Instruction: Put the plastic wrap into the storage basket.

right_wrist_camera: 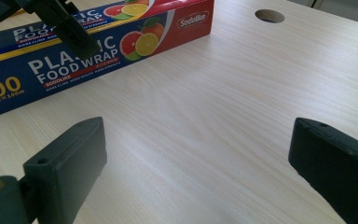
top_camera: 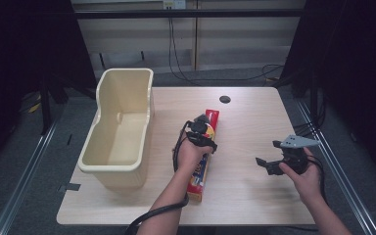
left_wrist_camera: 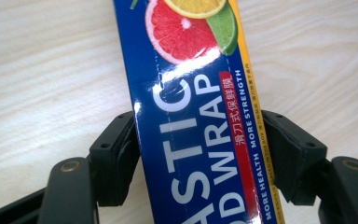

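Plastic-wrap box [top_camera: 203,159] lay lengthwise on the wooden table [top_camera: 254,122], its red end toward the far edge and its other end near the person's side, just right of the cream plastic tub [top_camera: 120,132]. Left gripper [top_camera: 200,133] straddled the box across its width; in the left gripper view the two black jaws stood against the box's long edges, the pads touching or very nearly touching the cardboard [left_wrist_camera: 200,140], so the grip appeared closed on the box, though how firmly could not be told. Right gripper [top_camera: 270,165] hovered well apart to the right, its jaws spread wide over bare table with nothing between them, as the right gripper view showed.

Handling, as judged: the box was a long, narrow carton of glossy printed card, probably light for its length, with a roll inside. The walls were likely stiff enough to bear a moderate squeeze but could dent under a hard one, and the shiny surface could slip. A hold across the narrow width near mid-length would keep it balanced; the grip seen lay toward the far half, so the near end might sag or swing when lifted.
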### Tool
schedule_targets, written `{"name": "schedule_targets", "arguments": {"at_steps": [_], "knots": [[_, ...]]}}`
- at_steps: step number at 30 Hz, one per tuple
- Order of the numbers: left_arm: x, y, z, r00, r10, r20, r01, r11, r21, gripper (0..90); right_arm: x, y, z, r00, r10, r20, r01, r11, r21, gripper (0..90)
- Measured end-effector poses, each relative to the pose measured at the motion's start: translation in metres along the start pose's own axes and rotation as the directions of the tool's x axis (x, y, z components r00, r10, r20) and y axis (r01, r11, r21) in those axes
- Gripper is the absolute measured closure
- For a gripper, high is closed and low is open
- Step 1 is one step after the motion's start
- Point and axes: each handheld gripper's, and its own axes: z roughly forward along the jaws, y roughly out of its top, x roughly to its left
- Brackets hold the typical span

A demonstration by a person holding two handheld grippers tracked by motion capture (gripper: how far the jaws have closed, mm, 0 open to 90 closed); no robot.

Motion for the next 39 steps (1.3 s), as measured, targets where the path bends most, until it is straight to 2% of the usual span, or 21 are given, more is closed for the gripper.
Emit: {"name": "schedule_targets", "arguments": {"at_steps": [3, 5, 6, 8, 9, 10, 12, 18, 19, 20, 21, 24, 25, 26, 28, 30, 31, 32, 34, 35, 39], "knots": [[0.000, 0.002, 0.001, 0.9997, -0.022, -0.011, 0.022, 0.9997, -0.002, 33.1, 0.001, 0.000, 0.000, 1.0000, 0.001, -0.003, -0.001, 1.000, 0.001, 4.4], [0.000, 0.004, 0.002, 0.9985, -0.053, -0.017, 0.053, 0.9986, 0.001, 33.9, 0.001, 0.000, 0.000, 1.0000, -0.004, -0.007, 0.004, 1.000, 0.003, 4.4], [0.001, 0.006, 0.002, 0.9980, -0.061, -0.019, 0.061, 0.9979, 0.020, 34.4, 0.001, 0.000, 0.001, 1.0000, -0.006, -0.006, 0.006, 1.000, 0.005, 4.3], [0.000, 0.008, 0.003, 0.9971, -0.070, -0.028, 0.070, 0.9974, 0.015, 35.1, 0.001, 0.000, 0.001, 1.0000, -0.003, -0.002, 0.003, 1.000, 0.006, 4.3], [-0.001, 0.008, 0.004, 0.9954, -0.092, -0.027, 0.092, 0.9958, 0.005, 36.1, 0.000, 0.000, 0.001, 0.9999, -0.004, -0.010, 0.004, 1.000, 0.004, 4.3], [-0.001, 0.010, 0.003, 0.9958, -0.081, -0.041, 0.082, 0.9963, 0.023, 37.0, 0.000, 0.000, 0.001, 0.9999, -0.004, -0.010, 0.004, 1.000, 0.005, 4.3], [-0.003, 0.012, 0.001, 0.9940, -0.094, -0.056, 0.096, 0.9948, 0.034, 39.2, -0.001, 0.000, 0.001, 0.9999, 0.000, -0.011, 0.000, 1.000, 0.005, 4.3], [-0.003, 0.014, -0.002, 0.9963, -0.046, -0.072, 0.052, 0.9945, 0.090, 41.2, -0.001, 0.000, 0.001, 1.0000, 0.000, -0.004, 0.000, 1.000, 0.004, 4.3], [-0.003, 0.014, -0.003, 0.9957, -0.071, -0.059, 0.076, 0.9937, 0.082, 41.3, -0.002, 0.000, 0.001, 1.0000, 0.001, -0.003, -0.001, 1.000, 0.001, 4.3], [-0.001, 0.015, -0.005, 0.9963, -0.075, -0.040, 0.079, 0.9922, 0.096, 41.3, -0.002, 0.000, 0.001, 1.0000, 0.001, -0.003, -0.001, 1.000, 0.000, 4.3], [0.001, 0.015, -0.007, 0.9954, -0.087, -0.042, 0.091, 0.9910, 0.099, 41.2, -0.002, 0.000, 0.001, 1.0000, 0.003, -0.004, -0.003, 1.000, -0.001, 4.3], [0.002, 0.014, -0.008, 0.9944, -0.041, -0.097, 0.053, 0.9909, 0.124, 40.9, -0.002, 0.000, 0.001, 1.0000, 0.006, -0.004, -0.006, 1.000, 0.000, 4.3], [0.003, 0.013, -0.006, 0.9945, -0.033, -0.100, 0.045, 0.9922, 0.117, 40.7, -0.001, 0.000, 0.001, 0.9999, 0.005, -0.009, -0.005, 1.000, 0.003, 4.3], [0.004, 0.012, -0.006, 0.9943, -0.037, -0.100, 0.049, 0.9918, 0.118, 40.5, -0.001, 0.000, 0.001, 0.9999, 0.006, -0.009, -0.006, 1.000, 0.003, 4.3], [0.004, 0.011, -0.004, 0.9936, -0.056, -0.098, 0.064, 0.9941, 0.087, 39.8, -0.001, 0.000, 0.001, 1.0000, 0.001, -0.009, -0.001, 1.000, -0.002, 4.3], [0.002, 0.012, -0.003, 0.9940, -0.044, -0.100, 0.053, 0.9947, 0.089, 38.7, -0.001, 0.000, 0.001, 1.0000, 0.001, -0.009, -0.001, 1.000, -0.001, 4.3], [0.002, 0.013, -0.004, 0.9932, -0.042, -0.108, 0.054, 0.9928, 0.107, 37.7, 0.000, 0.000, 0.002, 1.0000, 0.001, -0.008, -0.001, 1.000, 0.000, 4.3], [0.001, 0.014, -0.002, 0.9919, -0.070, -0.106, 0.078, 0.9946, 0.069, 37.2, 0.000, 0.000, 0.002, 1.0000, 0.002, -0.008, -0.002, 1.000, 0.005, 4.3], [0.002, 0.015, 0.001, 0.9935, -0.048, -0.104, 0.055, 0.9965, 0.063, 36.3, 0.000, 0.000, 0.002, 0.9999, -0.001, -0.017, 0.001, 1.000, 0.004, 4.3], [0.002, 0.015, 0.003, 0.9924, -0.057, -0.109, 0.064, 0.9959, 0.064, 36.3, 0.001, 0.001, 0.002, 0.9999, 0.000, -0.017, 0.000, 1.000, 0.005, 4.3], [0.003, 0.016, 0.007, 0.9918, -0.048, -0.118, 0.055, 0.9969, 0.056, 37.6, -0.001, 0.001, 0.001, 1.0000, 0.002, -0.008, -0.002, 1.000, -0.003, 4.3]]}}
